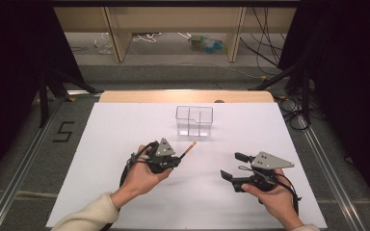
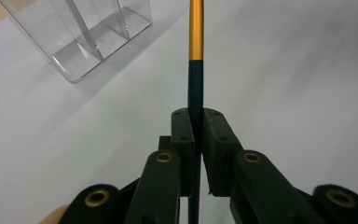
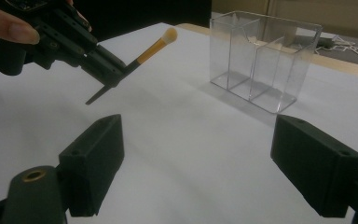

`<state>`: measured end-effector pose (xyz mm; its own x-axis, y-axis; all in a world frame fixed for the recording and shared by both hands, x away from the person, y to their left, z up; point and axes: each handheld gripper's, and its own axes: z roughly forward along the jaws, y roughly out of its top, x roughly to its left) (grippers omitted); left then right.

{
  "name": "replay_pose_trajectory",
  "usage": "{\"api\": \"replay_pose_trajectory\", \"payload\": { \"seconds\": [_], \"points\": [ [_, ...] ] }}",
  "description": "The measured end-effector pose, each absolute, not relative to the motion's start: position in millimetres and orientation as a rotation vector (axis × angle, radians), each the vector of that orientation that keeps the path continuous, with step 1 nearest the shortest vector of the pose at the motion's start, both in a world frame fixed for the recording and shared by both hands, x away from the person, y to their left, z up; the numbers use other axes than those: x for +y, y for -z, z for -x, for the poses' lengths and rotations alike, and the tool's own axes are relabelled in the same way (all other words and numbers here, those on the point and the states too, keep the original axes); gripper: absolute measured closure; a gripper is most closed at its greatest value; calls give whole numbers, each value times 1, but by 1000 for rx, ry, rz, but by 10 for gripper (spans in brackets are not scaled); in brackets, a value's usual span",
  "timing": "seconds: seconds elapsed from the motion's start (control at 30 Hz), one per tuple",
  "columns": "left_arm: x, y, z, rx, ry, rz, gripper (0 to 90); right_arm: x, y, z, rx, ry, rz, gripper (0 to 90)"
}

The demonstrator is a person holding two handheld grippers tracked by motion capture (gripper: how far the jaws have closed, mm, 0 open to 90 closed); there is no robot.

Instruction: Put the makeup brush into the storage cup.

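Observation:
My left gripper (image 1: pixel 177 160) is shut on a slim makeup brush (image 1: pixel 188 149) with a dark handle, a gold ferrule and a pale tip. Its jaws clamp the dark handle (image 2: pixel 196 100), and the gold part (image 2: pixel 196 28) points away toward a clear plastic organizer (image 1: pixel 194 120) with several compartments. From the right gripper view the brush (image 3: pixel 154 45) hangs above the white sheet, tip raised, held by the left gripper (image 3: pixel 114 74). The organizer (image 3: pixel 263 60) stands empty beyond it. My right gripper (image 1: pixel 233 166) hovers at the right, open, with nothing between its pads (image 3: pixel 93 161).
A white sheet (image 1: pixel 125 130) covers the table, with a wooden strip (image 1: pixel 183 96) along its far edge. Dark stands and cables (image 1: pixel 294 106) flank the table. The organizer (image 2: pixel 81 37) sits just left of the brush line in the left gripper view.

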<state>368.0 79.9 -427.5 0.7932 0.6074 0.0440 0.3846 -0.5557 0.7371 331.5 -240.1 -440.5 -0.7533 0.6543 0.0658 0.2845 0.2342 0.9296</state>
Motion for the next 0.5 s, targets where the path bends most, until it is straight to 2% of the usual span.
{"api": "replay_pose_trajectory", "payload": {
  "seconds": [0.5],
  "points": [
    [77, 425, -365, 714, -401, -2190, 834, -228, 442, -339, 2166, -1569, -894, 193]
  ]
}}
